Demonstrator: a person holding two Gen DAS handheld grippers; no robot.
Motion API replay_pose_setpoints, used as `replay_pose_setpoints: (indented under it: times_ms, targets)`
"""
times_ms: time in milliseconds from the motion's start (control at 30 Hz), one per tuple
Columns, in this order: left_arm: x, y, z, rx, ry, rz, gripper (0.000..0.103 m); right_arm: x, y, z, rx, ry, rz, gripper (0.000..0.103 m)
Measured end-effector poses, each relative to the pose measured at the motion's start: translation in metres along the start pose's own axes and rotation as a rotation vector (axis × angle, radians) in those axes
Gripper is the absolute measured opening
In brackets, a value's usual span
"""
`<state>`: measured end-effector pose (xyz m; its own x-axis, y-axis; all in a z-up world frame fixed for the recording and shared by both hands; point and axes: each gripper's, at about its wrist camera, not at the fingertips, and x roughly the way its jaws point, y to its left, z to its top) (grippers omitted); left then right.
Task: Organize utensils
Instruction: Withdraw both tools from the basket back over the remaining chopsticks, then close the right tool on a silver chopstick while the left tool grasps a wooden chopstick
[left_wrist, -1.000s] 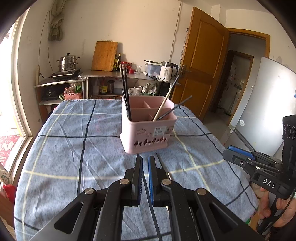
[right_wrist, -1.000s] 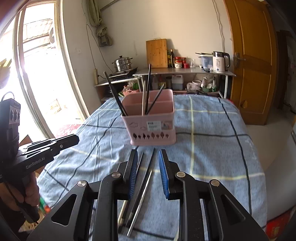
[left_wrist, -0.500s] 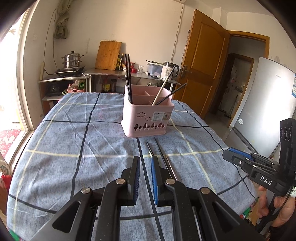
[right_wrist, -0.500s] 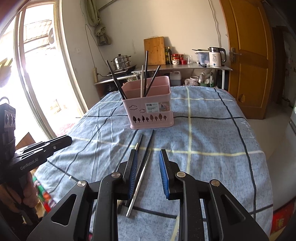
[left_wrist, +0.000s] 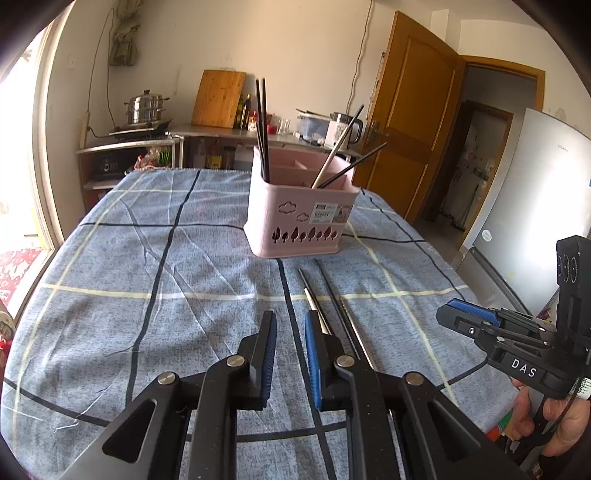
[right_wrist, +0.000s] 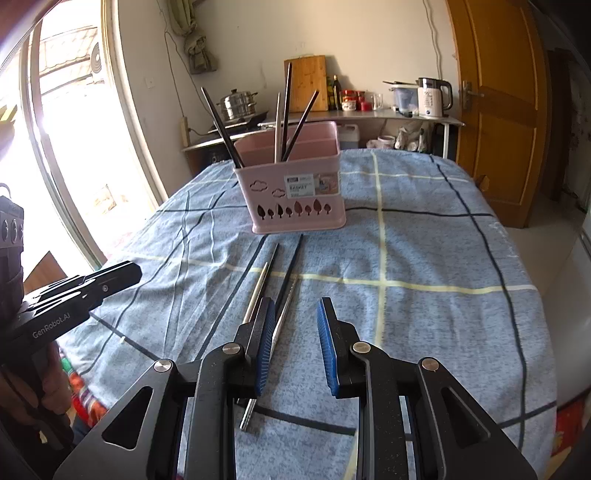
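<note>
Blue plaid tablecloth (left_wrist: 110, 266); pink utensil basket (left_wrist: 299, 221) w/ chopsticks upright; loose chopsticks (right_wrist: 291, 273) flat nearby; L gripper (left_wrist: 290, 332) & R gripper (right_wrist: 295, 321) both parted, holding nothing.

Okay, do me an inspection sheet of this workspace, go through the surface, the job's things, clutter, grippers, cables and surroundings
Surface: table under a blue checked cloth, wrinkled on the window side.
Job's things: pink basket upright mid-table, several chopsticks leaning inside; loose chopsticks lie flat on the cloth in front of it, roughly parallel, pointing at the basket.
Clutter: nothing seen on the cloth besides these.
Grippers: left gripper open, empty, above the cloth just left of the loose chopsticks; right gripper open, empty, its left pad over their near ends.
Cables: cords run down the back wall; none on the table.
Surroundings: back counter with kettle, steamer pot, cutting board; wooden door; fridge.
</note>
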<state>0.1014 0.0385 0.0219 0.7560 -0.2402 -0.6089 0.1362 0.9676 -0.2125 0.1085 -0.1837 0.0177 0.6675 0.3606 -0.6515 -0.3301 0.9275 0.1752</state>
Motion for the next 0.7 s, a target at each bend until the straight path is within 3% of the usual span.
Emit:
replay_pose_setpoints:
  times_ms: [700]
  targets:
    - [0.060,0.019,0.007,-0.056,0.083,-0.002,0.016,0.109,0.007,0.001,-0.004,0.226,-0.034,0.021]
